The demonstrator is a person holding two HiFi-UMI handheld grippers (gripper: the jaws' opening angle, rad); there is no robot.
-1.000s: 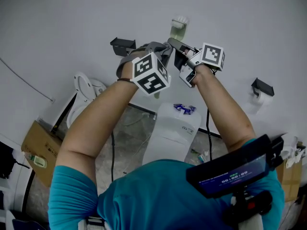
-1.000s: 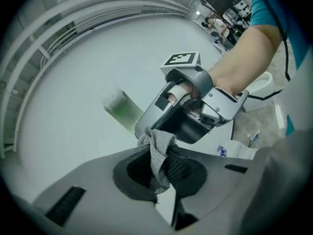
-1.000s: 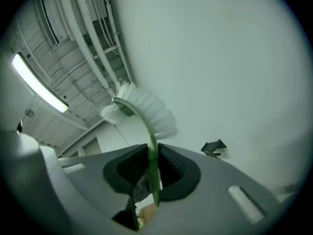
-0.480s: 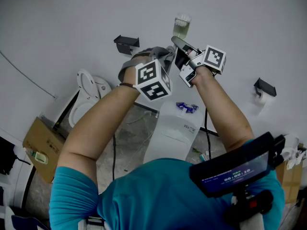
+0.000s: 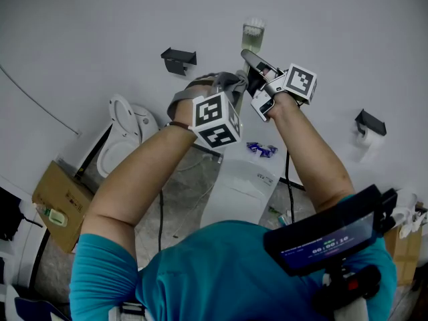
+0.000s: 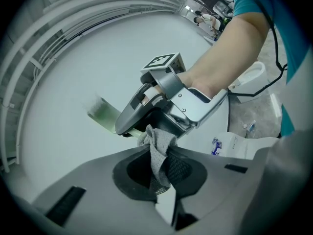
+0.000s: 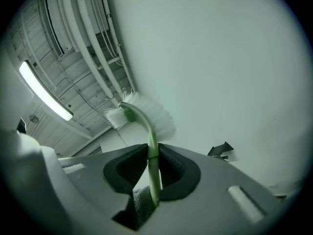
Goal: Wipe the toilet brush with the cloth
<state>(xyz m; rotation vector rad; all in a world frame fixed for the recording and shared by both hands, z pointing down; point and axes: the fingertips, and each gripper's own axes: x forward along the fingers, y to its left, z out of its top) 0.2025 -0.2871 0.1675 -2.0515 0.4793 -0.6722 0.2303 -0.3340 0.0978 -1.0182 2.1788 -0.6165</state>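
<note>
The toilet brush has a pale green handle and white bristles; its head is raised against the wall. My right gripper is shut on the handle and tilts upward; in the head view it is at upper centre. My left gripper is shut on a grey cloth. The cloth is bunched against the handle, just below the right gripper's jaws. A bit of cloth shows behind the handle. The left marker cube hides the left jaws in the head view.
A white toilet with its lid up stands at the left, a white tank below my hands. A cardboard box sits lower left. Black brackets and a paper holder hang on the wall. Cables run across the floor.
The left gripper with the cloth has slid a little down and toward me along the handle. The right gripper and brush have stayed in place.
</note>
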